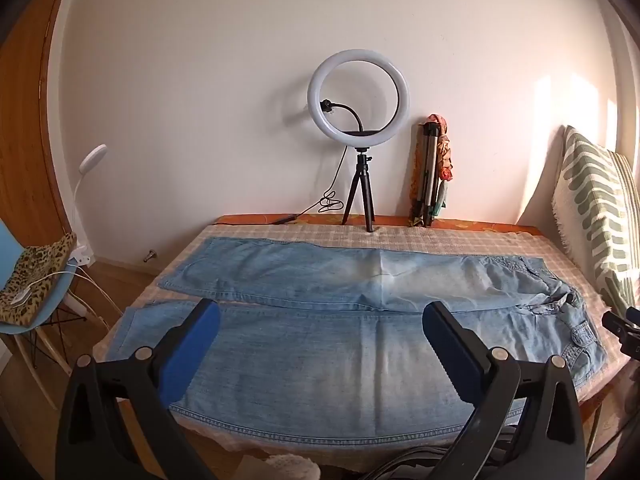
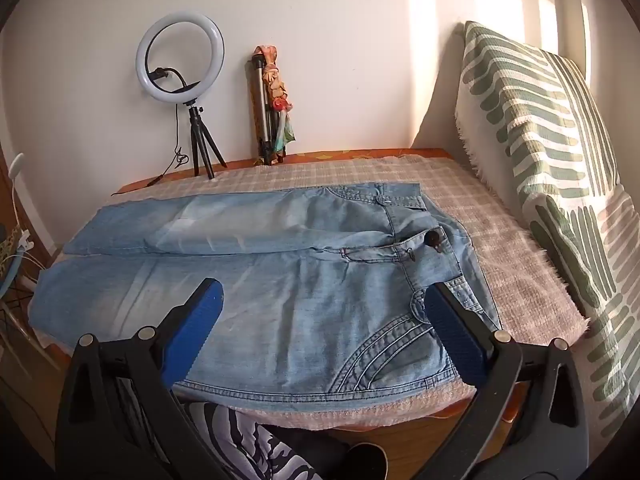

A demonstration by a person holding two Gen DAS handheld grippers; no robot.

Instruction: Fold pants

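Light blue denim pants [image 1: 320, 344] lie flat across the table, legs to the left, waist to the right. In the right wrist view the pants [image 2: 280, 288] show their waistband button and curved pocket stitching at the right. My left gripper [image 1: 322, 310] hovers open above the near leg, blue pads wide apart with nothing between them. My right gripper [image 2: 324, 294] is also open, held over the hip and pocket area near the front edge. The right gripper's tip [image 1: 624, 328] shows at the right edge of the left wrist view.
A checked cloth [image 2: 520, 280] covers the table. A ring light on a tripod [image 1: 360, 120] and a folded tripod [image 1: 428, 176] stand at the back wall. A green-striped cushion [image 2: 540, 160] leans at the right. A blue chair with leopard-print fabric [image 1: 32, 276] stands left.
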